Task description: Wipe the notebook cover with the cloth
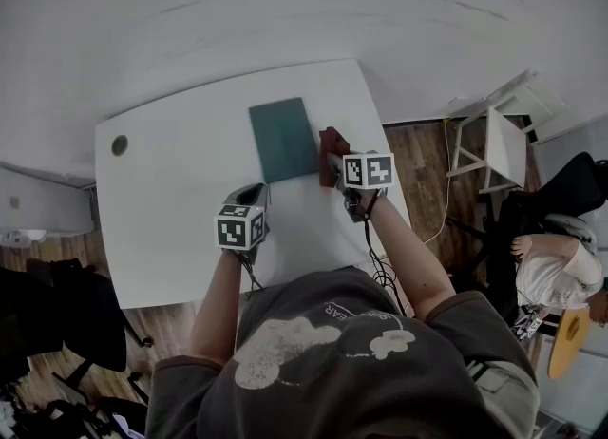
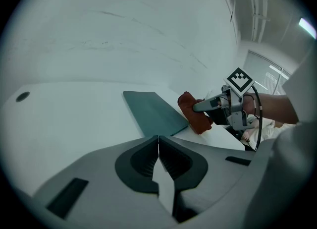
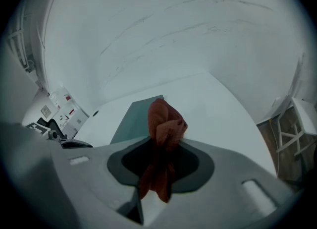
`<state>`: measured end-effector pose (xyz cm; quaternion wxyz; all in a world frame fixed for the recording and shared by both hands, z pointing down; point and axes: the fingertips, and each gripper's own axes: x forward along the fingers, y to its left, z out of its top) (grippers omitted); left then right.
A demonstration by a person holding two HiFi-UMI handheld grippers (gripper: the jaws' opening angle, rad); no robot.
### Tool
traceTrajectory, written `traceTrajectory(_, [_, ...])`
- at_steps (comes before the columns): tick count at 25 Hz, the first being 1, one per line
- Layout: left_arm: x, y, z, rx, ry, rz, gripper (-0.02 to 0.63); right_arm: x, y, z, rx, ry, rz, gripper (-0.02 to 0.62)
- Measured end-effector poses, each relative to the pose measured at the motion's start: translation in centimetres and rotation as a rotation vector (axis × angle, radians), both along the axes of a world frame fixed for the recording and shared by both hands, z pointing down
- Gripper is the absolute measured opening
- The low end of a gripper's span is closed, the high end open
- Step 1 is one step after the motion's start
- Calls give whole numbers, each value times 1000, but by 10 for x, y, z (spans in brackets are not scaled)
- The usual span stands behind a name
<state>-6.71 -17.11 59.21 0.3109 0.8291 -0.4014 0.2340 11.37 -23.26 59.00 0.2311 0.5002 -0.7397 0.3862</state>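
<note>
2 grippers: R gripper (image 3: 159, 166) clamps cloth (image 3: 166, 124) beside notebook (image 1: 282, 139); L gripper (image 2: 158, 156) closed, empty.

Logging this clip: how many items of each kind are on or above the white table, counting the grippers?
Notebook: 1, dark green, flat on the table
Cloth: 1, reddish-brown
Grippers: 2, the left gripper shut with nothing between its fingers, the right gripper shut on the cloth
Total: 4
</note>
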Motion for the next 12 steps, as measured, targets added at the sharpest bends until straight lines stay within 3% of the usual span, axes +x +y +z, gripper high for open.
traceTrajectory(12, [-23,12,-11,14,64,41,2,-19,22,-21,38,-5,91,109])
